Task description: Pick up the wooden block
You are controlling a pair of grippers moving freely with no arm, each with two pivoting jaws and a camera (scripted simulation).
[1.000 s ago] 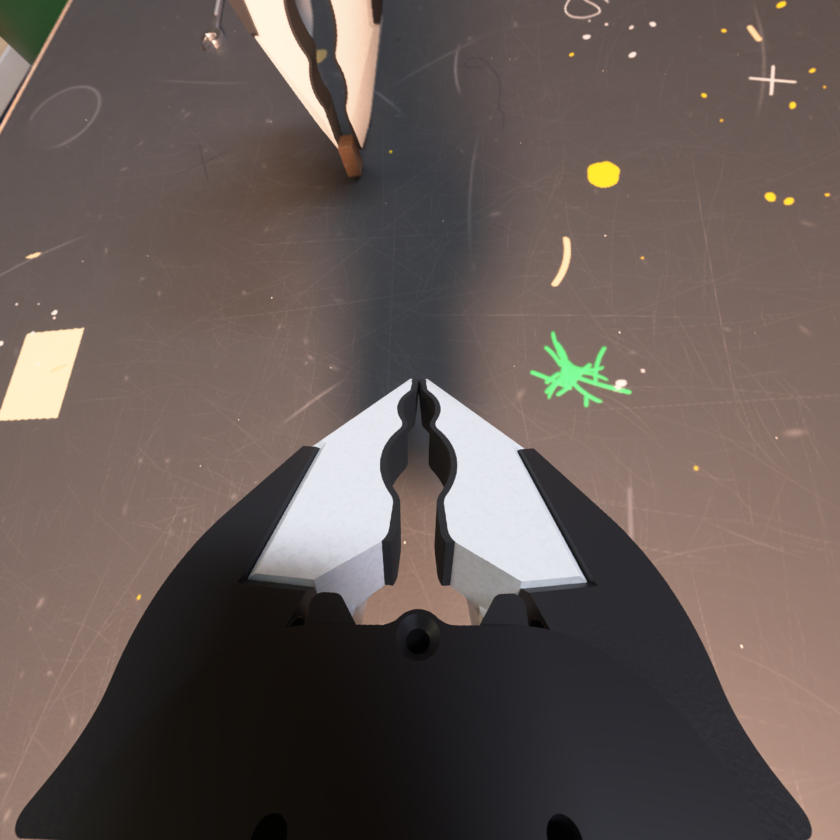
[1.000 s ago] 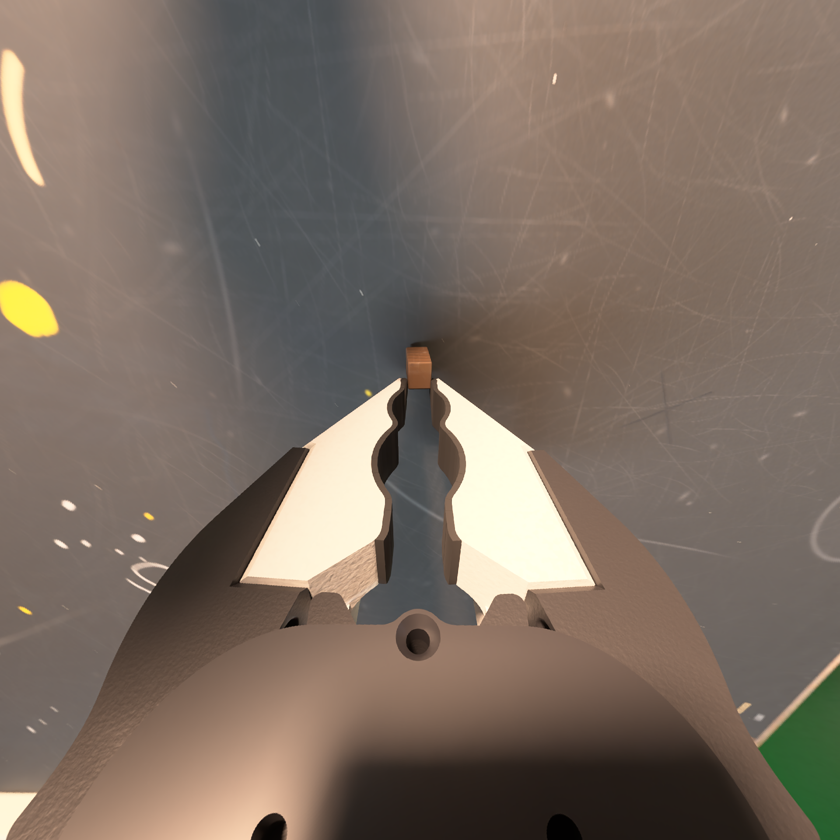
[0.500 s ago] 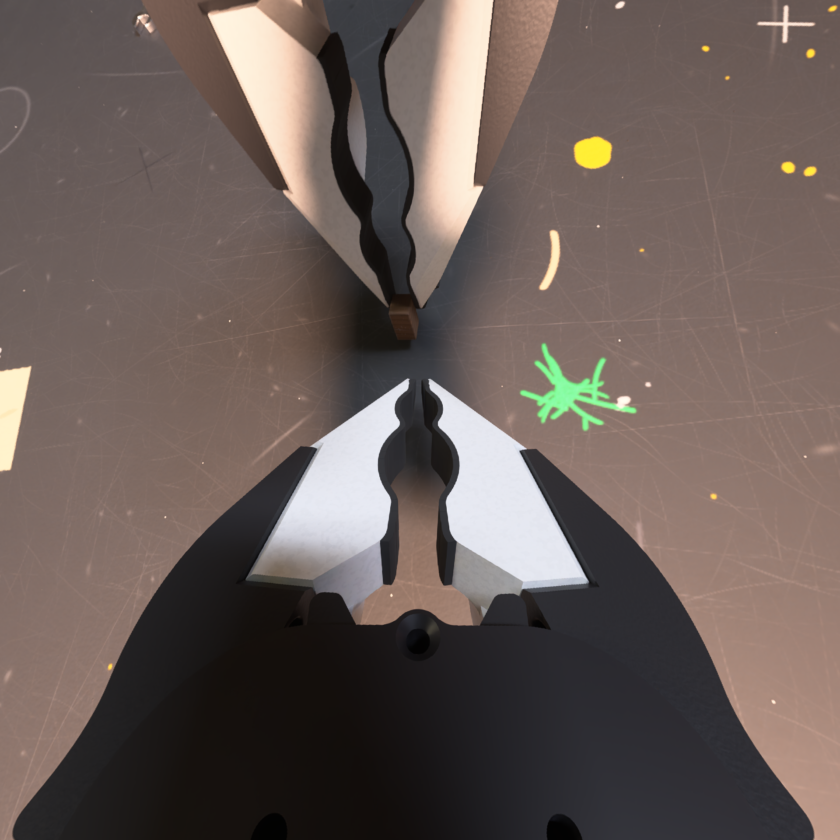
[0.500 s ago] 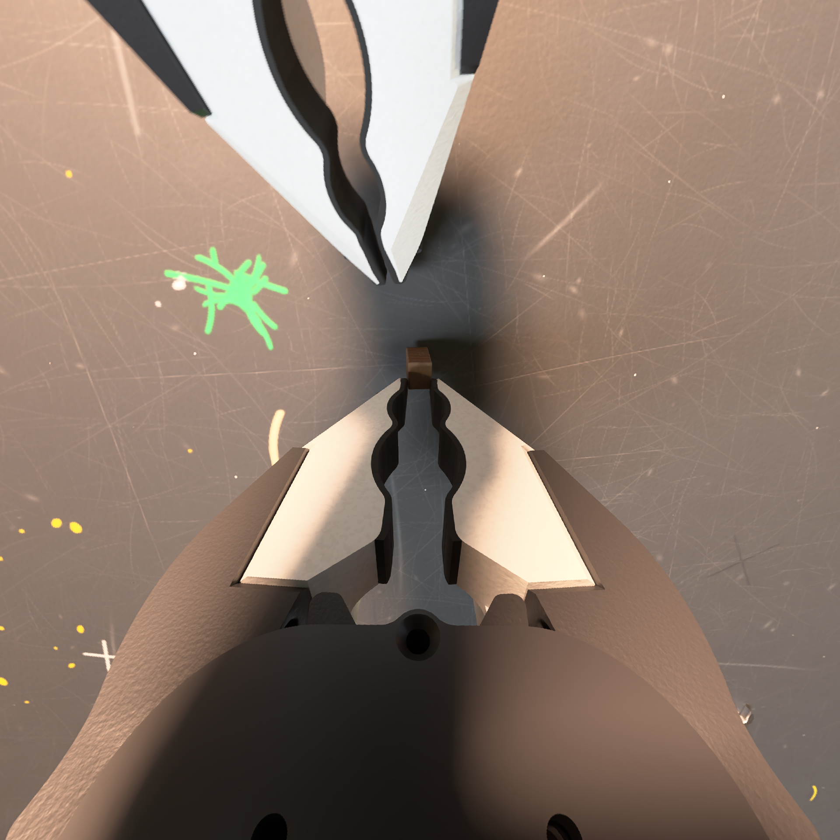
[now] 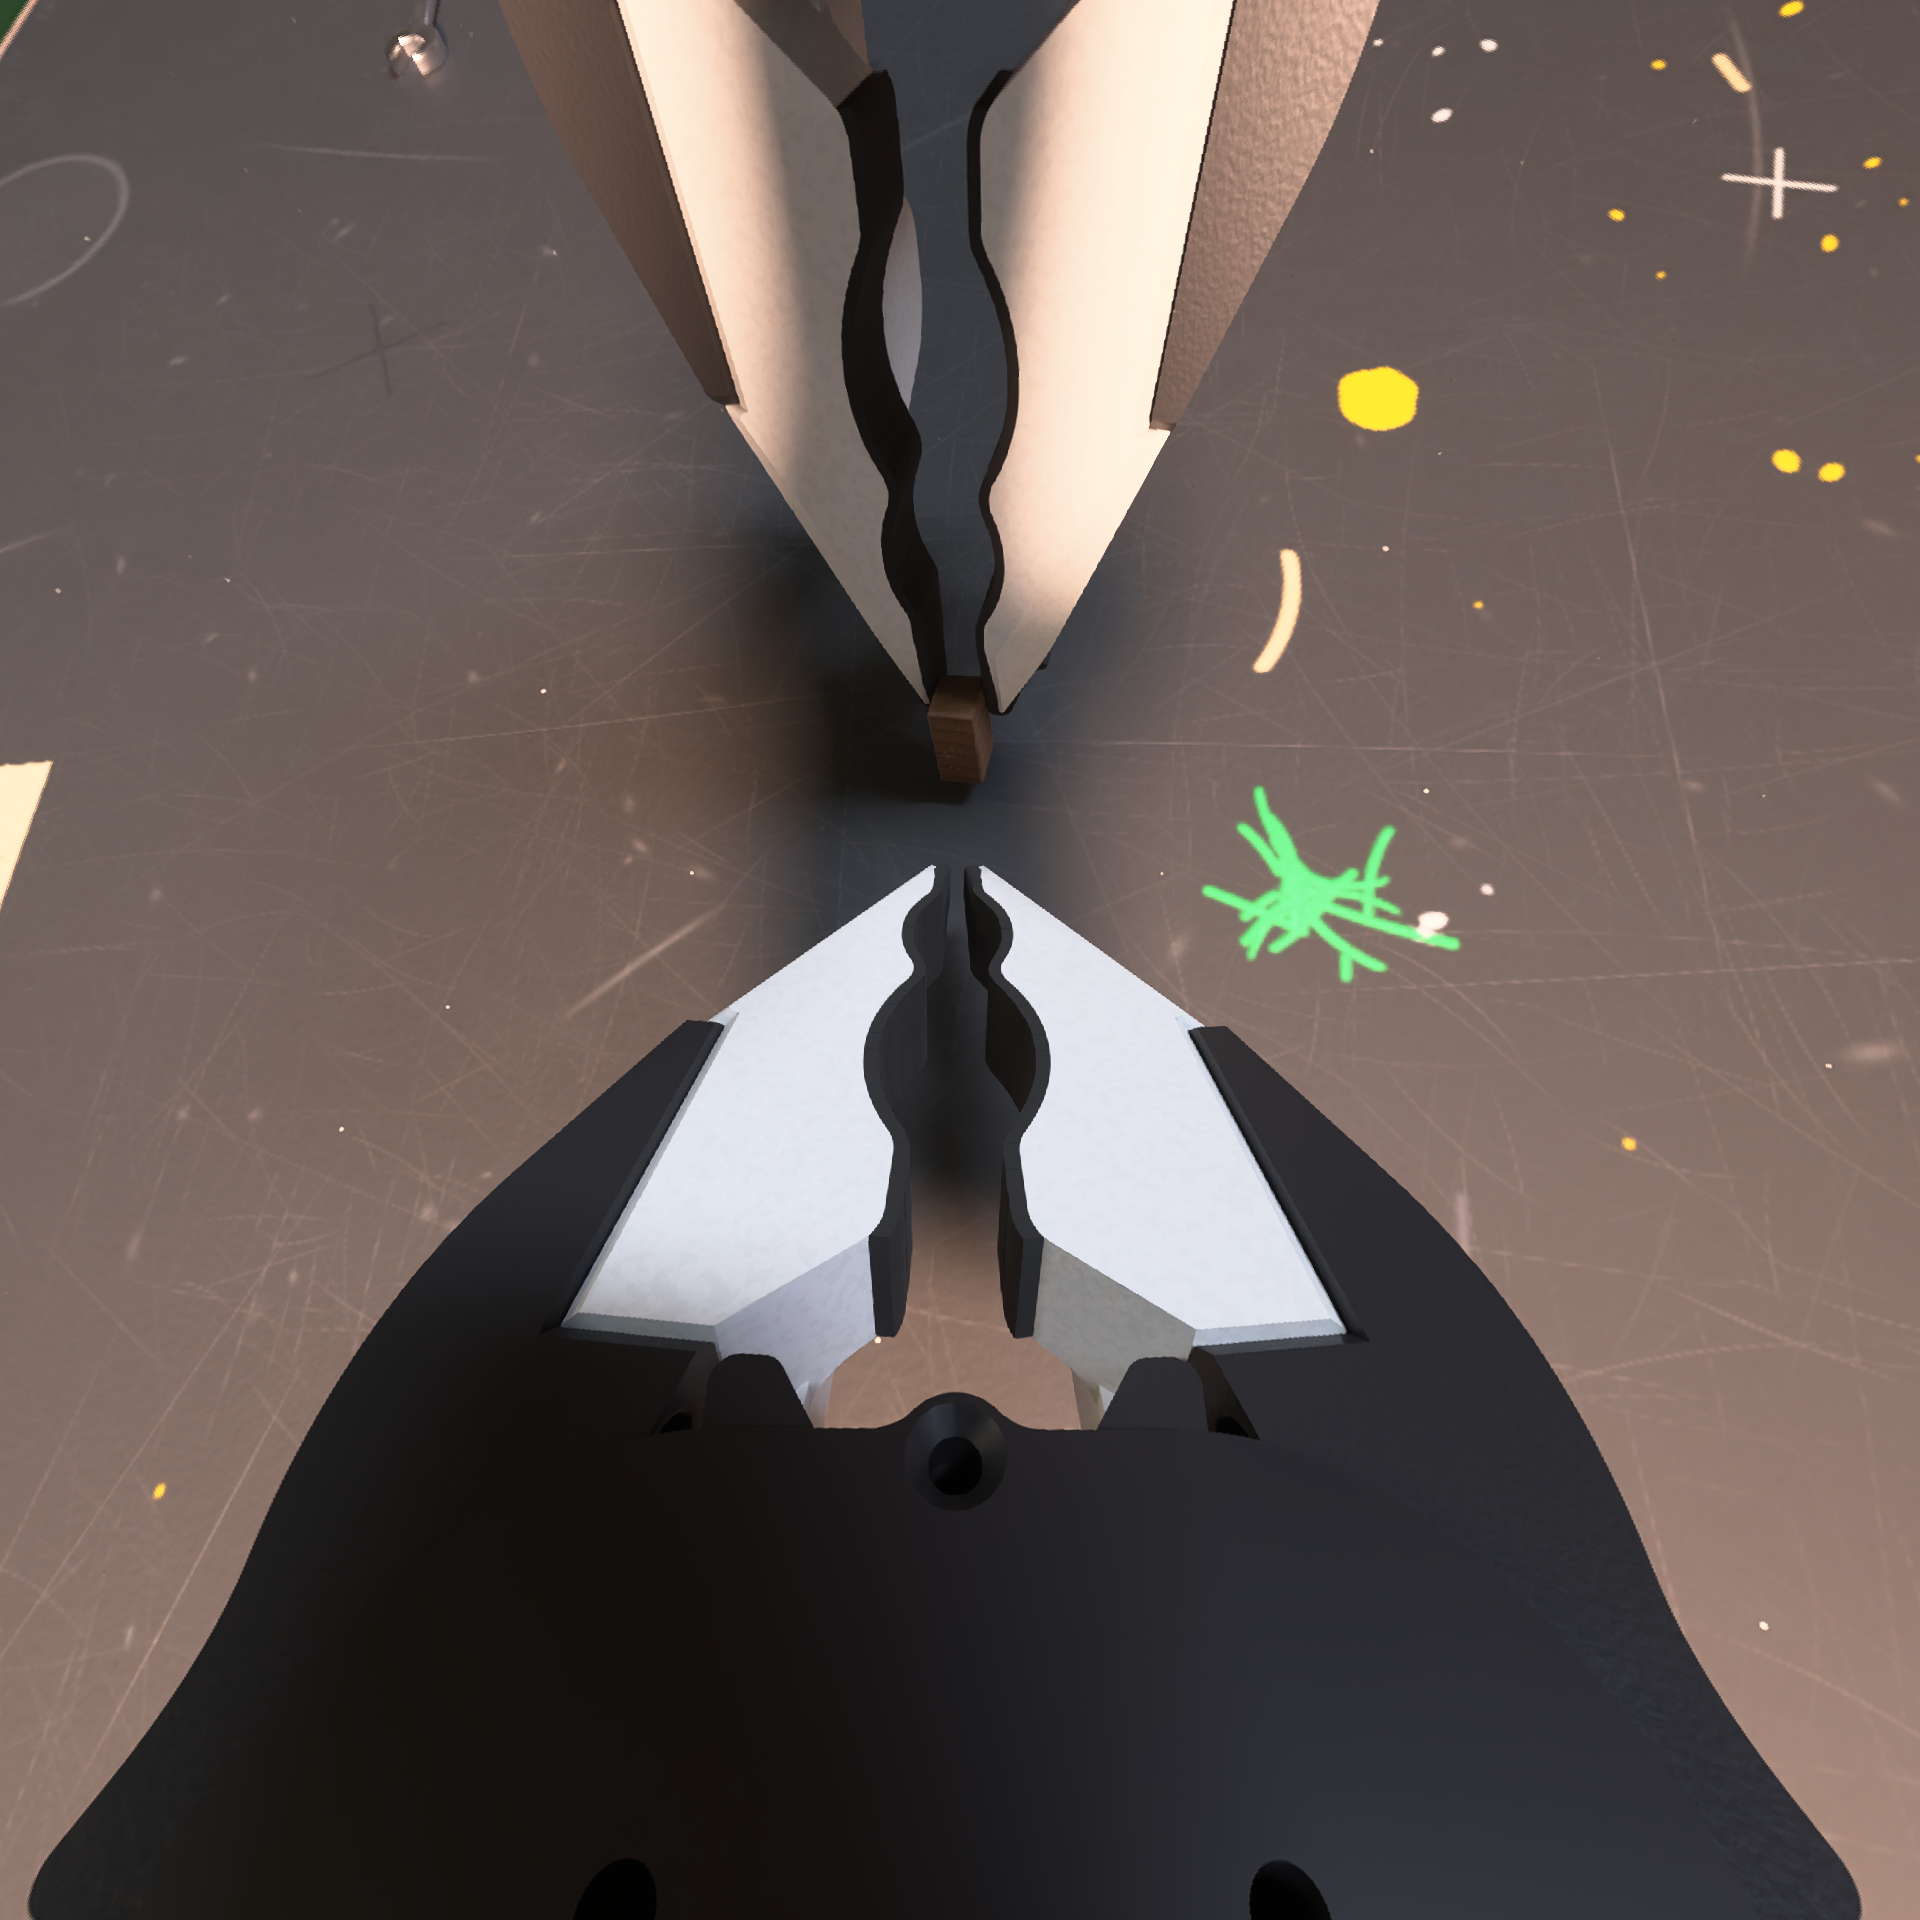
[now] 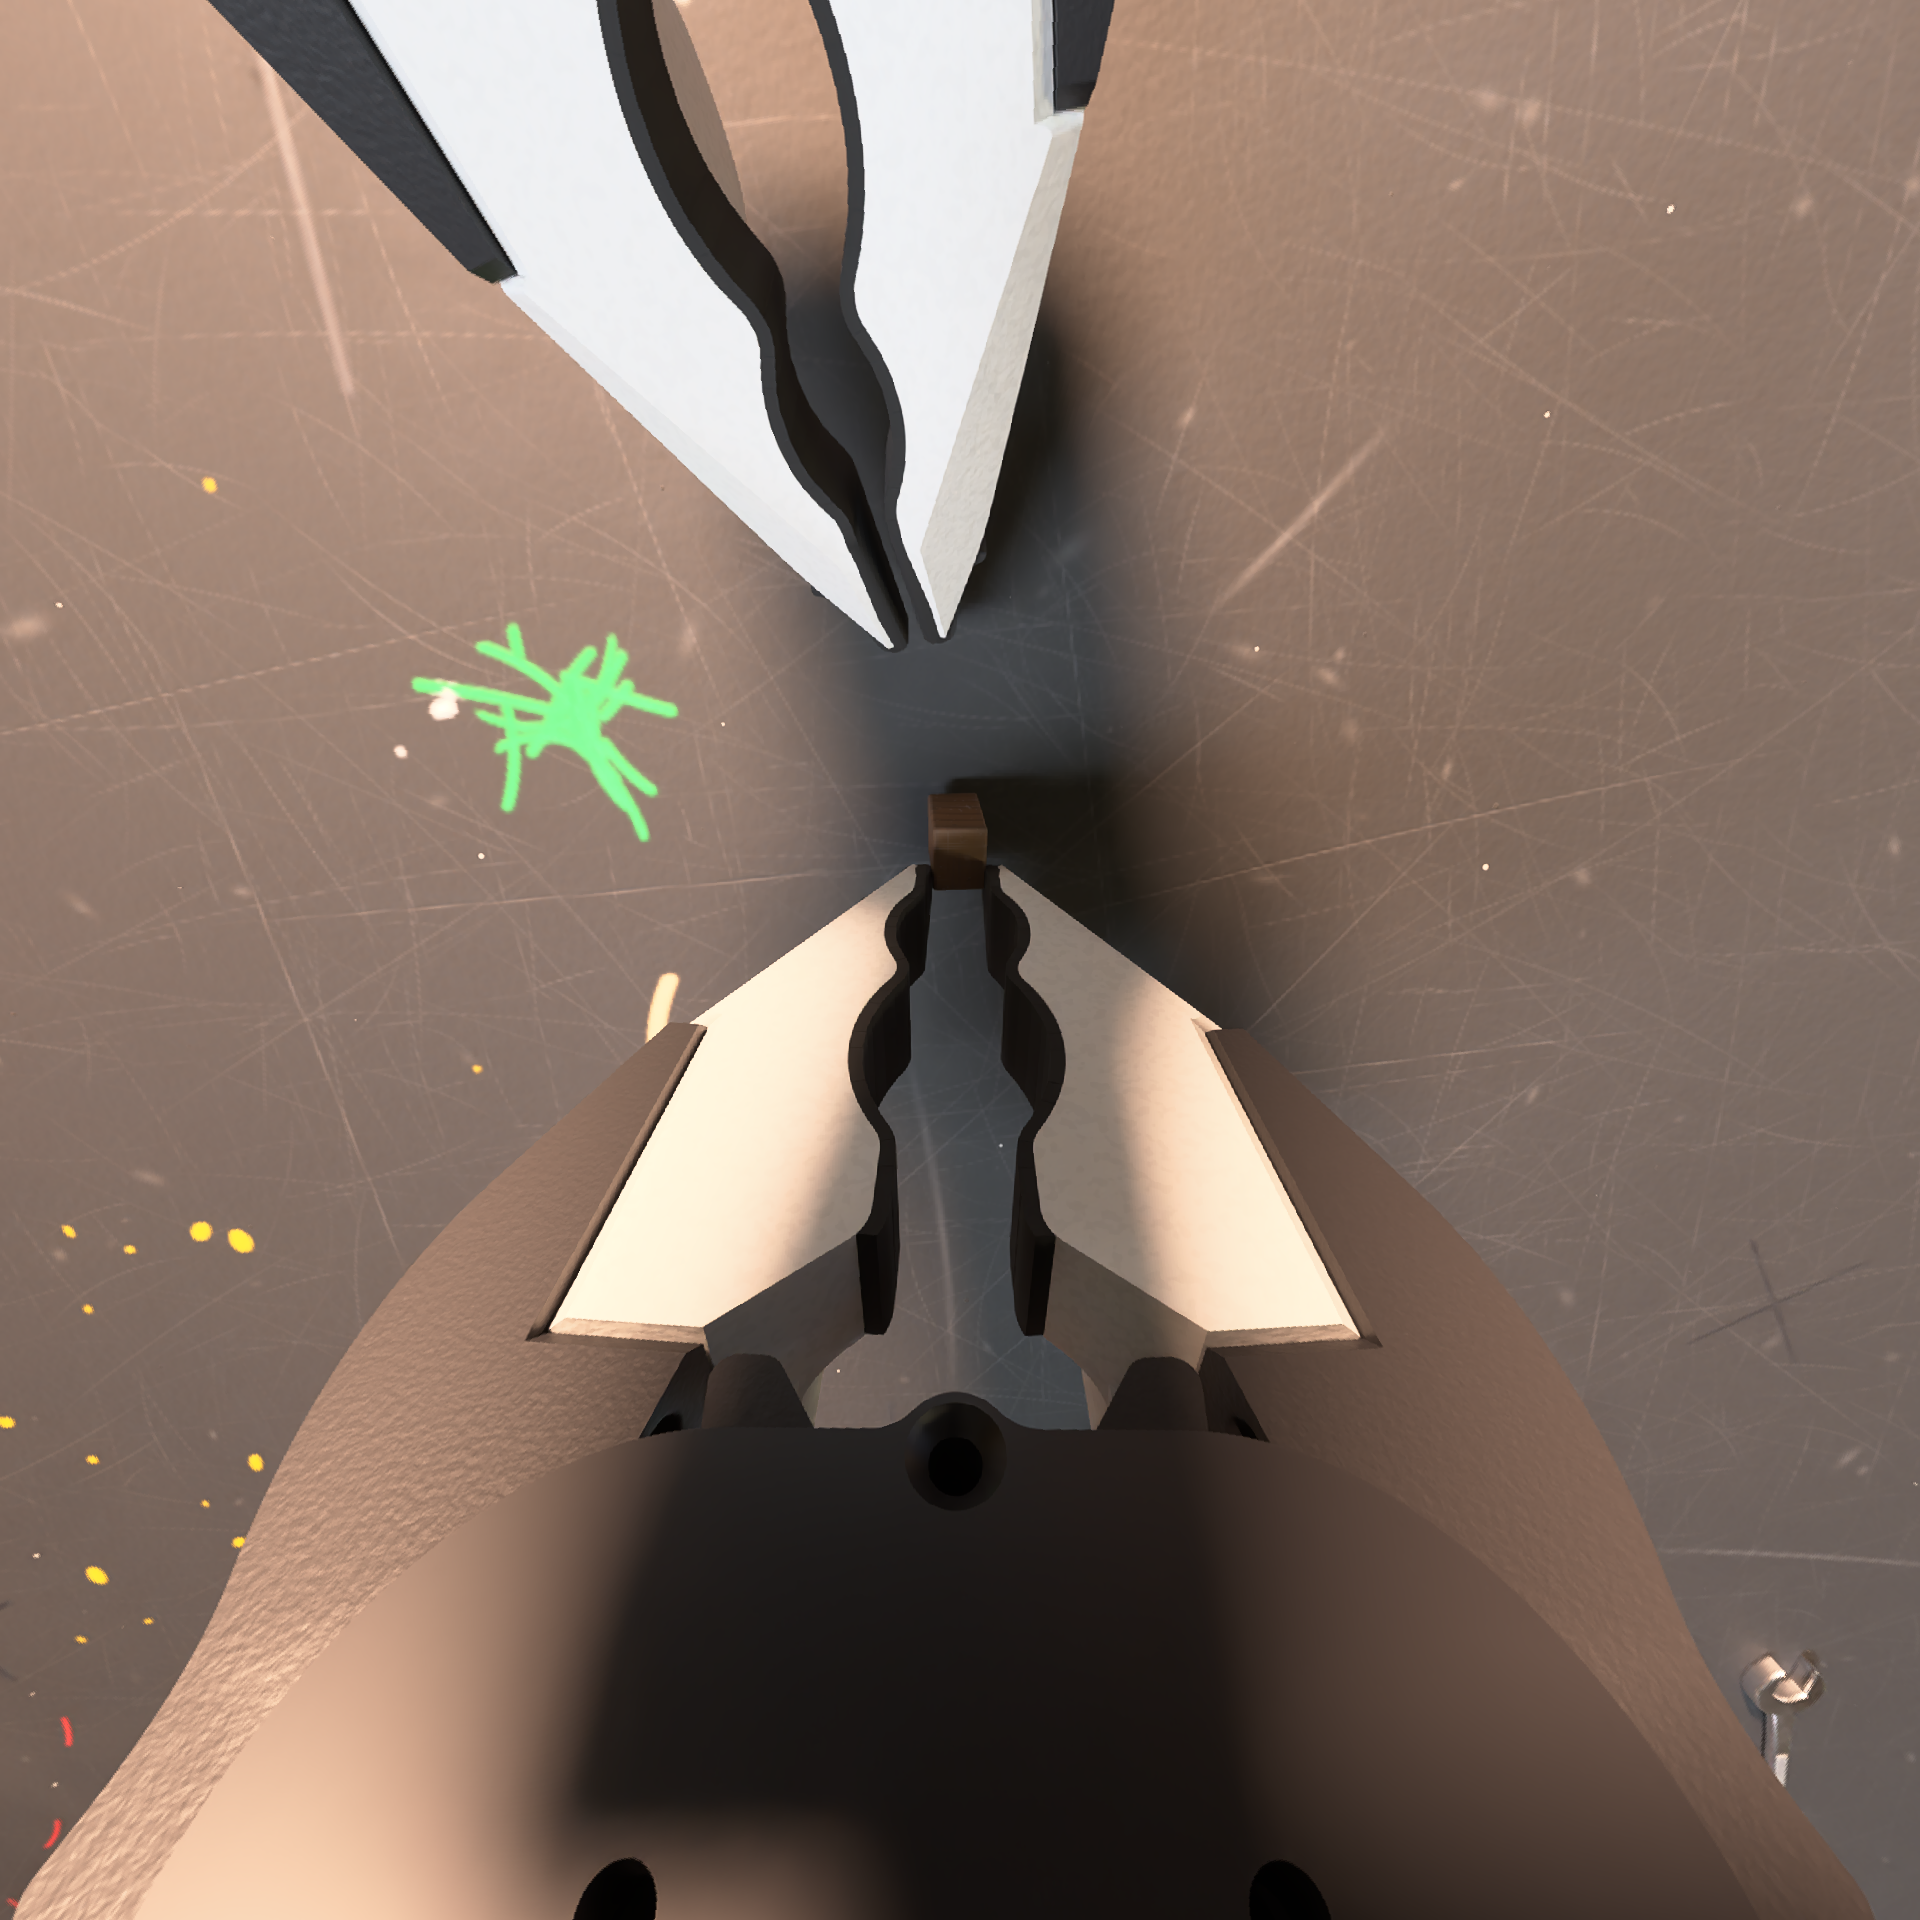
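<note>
The wooden block (image 6: 956, 836) is a small brown cube pinched between the tips of my right gripper (image 6: 958, 878), which has a tan body and cream fingers. The block sticks out past the tips, just over the dark table (image 6: 1455, 623). My left gripper (image 5: 956, 875), with a black body and white fingers, is shut and empty. The two grippers face each other tip to tip with a short gap between them. In the left wrist view the block (image 5: 958, 740) hangs at the tips of the right gripper (image 5: 961, 698). In the right wrist view the left gripper (image 6: 920, 636) is just beyond the block.
The table is dark and scratched, with a green scribble (image 5: 1314, 899), yellow paint dots (image 5: 1377, 398) and a cream curved mark (image 5: 1280, 613). A small metal screw (image 6: 1782, 1683) lies off to one side. A cream patch (image 5: 21, 821) lies at the left edge.
Over the last second my right gripper carried the block toward my left gripper until they faced tip to tip. Since half a second ago the gap has barely changed. Both stay shut.
</note>
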